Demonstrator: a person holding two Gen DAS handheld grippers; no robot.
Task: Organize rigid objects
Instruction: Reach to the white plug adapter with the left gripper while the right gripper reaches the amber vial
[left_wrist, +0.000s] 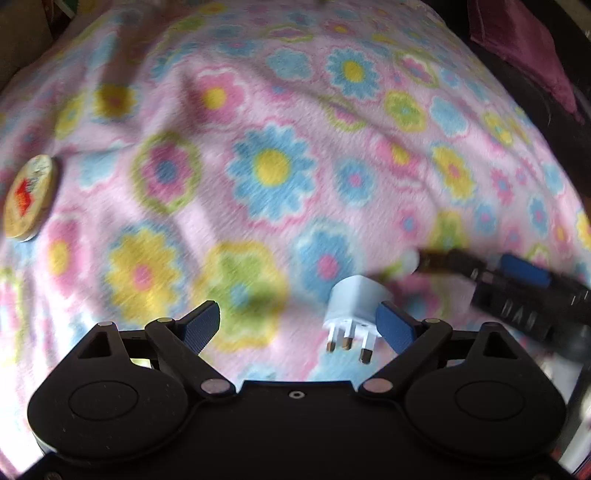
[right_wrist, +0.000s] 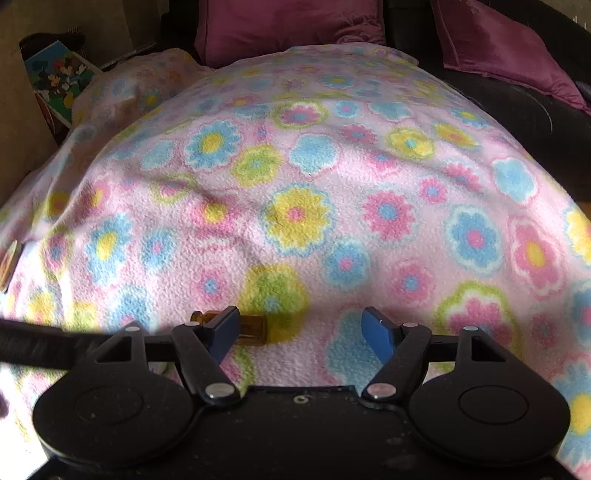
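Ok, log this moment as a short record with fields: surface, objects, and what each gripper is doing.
surface: floral fleece blanket
objects: white plug adapter, prongs toward camera; amber vial lying on its side; round printed disc at left edge
left gripper: open, adapter beside its right finger, not gripped
right gripper: open, vial partly behind its left finger, nothing held
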